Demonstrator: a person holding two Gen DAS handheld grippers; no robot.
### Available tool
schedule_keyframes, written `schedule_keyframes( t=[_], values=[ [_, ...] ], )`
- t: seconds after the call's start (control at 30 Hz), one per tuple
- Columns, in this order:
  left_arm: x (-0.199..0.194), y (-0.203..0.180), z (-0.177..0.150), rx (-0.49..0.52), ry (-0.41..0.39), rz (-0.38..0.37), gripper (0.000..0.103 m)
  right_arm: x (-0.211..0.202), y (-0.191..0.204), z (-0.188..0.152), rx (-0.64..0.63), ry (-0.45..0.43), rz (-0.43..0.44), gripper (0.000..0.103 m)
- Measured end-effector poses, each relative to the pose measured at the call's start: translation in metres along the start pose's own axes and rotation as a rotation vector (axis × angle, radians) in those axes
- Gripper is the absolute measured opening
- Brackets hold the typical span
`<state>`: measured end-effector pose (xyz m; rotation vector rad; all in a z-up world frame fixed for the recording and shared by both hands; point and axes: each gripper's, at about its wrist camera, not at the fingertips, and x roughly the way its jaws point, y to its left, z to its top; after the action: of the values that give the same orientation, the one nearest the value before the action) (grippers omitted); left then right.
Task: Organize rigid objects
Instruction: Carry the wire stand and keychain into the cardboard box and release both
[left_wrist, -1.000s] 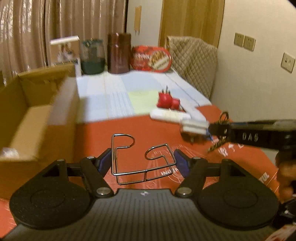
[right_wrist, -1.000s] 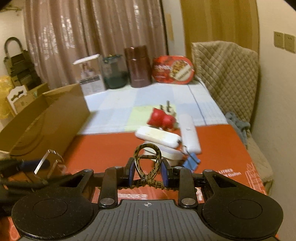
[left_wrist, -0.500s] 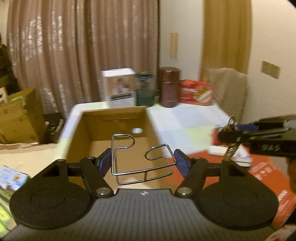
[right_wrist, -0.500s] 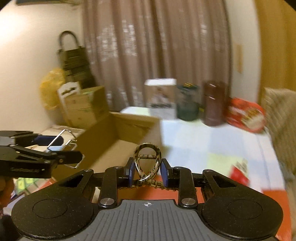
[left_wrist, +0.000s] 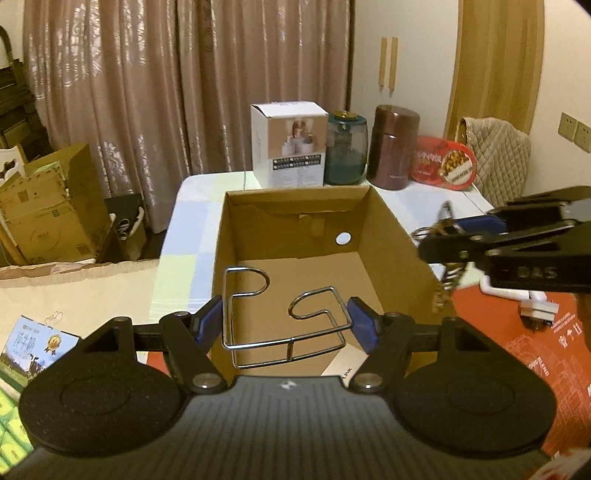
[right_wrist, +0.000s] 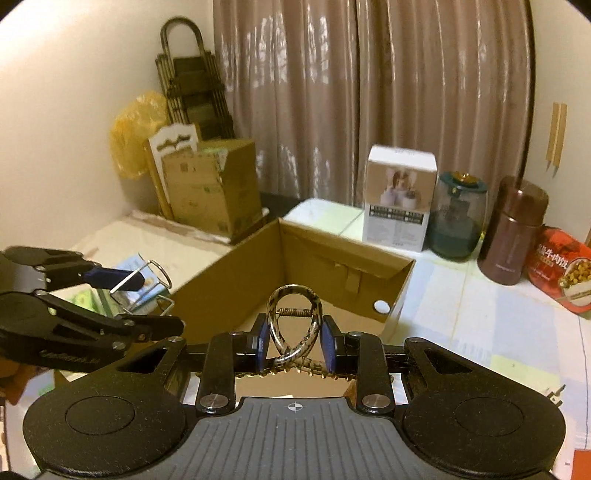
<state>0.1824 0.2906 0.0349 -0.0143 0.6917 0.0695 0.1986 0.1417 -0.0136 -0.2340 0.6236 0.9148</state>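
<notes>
Carrying two items at once toward the open cardboard box (left_wrist: 295, 236), the person has both grippers loaded and hovering at its near edge. The left gripper (left_wrist: 286, 323) has its jaws partly closed on a bent wire rack (left_wrist: 284, 317), the blue pads pressing its outer wires from either side; in the left wrist view the rack hangs over the box's near wall, with the bare box floor showing beyond it. The right gripper (right_wrist: 295, 341) is clamped tight on a tortoiseshell hair claw (right_wrist: 293, 325), gripping the loop just above its toothed end, also above the box's near rim. From the left wrist view the right gripper (left_wrist: 443, 229) sits beyond the box's right wall, so it probably needs to travel further inward before letting go. I judge the step in hand to be the drop into the box. To do it well, bring each gripper clearly past the cardboard rim and low inside, then open one at a time so the pieces do not knock together. The rack is springy and could catch on a pad, so open wide and withdraw straight back. The jars and cartons at the table's (left_wrist: 192, 192) far edge stand well apart and need no attention.
</notes>
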Motion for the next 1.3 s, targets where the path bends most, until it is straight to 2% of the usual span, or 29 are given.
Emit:
schedule_keyframes(
  t=[0.23,0.7,0.73,0.77,1.3],
  values=[
    [0.031,-0.001,0.001,0.045,0.036,-0.030,0.067,0.027,-0.007,-0.007,0.004,0.037,-0.012,0.026],
    [0.072,-0.001,0.002,0.072,0.048,-0.038,0.069,0.049,-0.025,-0.008,0.046,0.028,-0.039,0.026],
    [0.072,0.000,0.003,0.068,0.039,-0.026,0.075,0.049,-0.026,-0.008,0.051,0.026,-0.041,0.026],
    [0.071,0.001,0.004,0.065,0.030,-0.019,0.077,0.049,-0.027,-0.008,0.056,0.025,-0.041,0.026],
    [0.040,0.009,0.004,0.035,0.006,0.001,0.076,0.039,-0.013,-0.004,0.051,0.029,-0.021,0.026]
  ],
)
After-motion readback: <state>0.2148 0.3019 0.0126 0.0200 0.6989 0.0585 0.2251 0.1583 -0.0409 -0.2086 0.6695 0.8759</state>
